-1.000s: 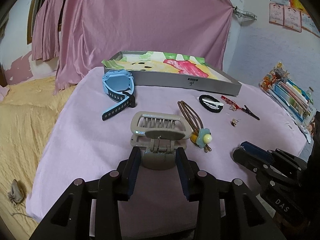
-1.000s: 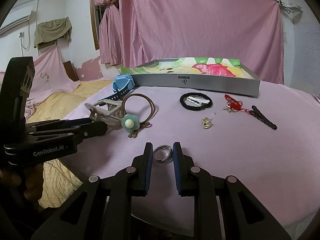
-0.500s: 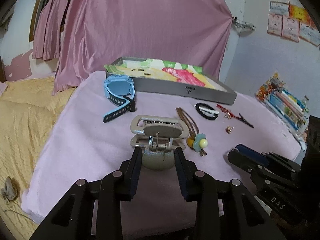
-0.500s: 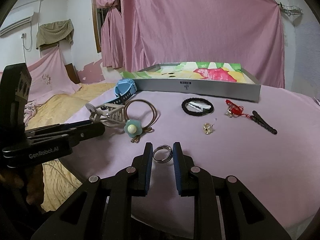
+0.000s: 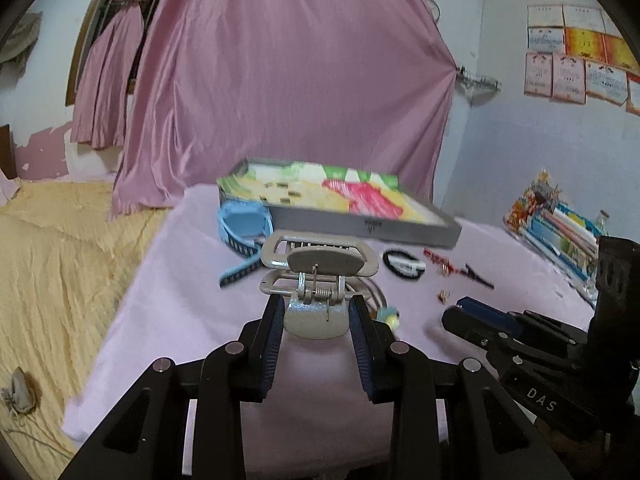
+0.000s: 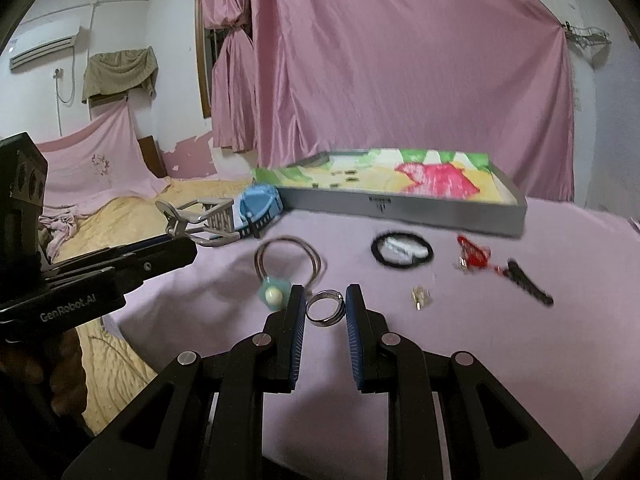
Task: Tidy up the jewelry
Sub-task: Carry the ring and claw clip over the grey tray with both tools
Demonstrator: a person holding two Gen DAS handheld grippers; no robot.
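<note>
Right wrist view, grey tray [image 6: 400, 210] holding small dark clips, right fingers [image 6: 297, 316] gripping ring [image 6: 325, 308], left fingers [image 5: 276, 320] clamping claw clip [image 5: 316, 272]

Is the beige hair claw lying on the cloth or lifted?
Lifted. The left gripper pinches the hair claw by its handle, and the right view shows it above the pink cloth.

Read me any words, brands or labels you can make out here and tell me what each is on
"GenRobot.AI": on the left gripper body.
"DAS": on the right gripper body.
Small dark mark on the tray front wall: too blurred to read.
Wall posters: print too small to read.
</note>
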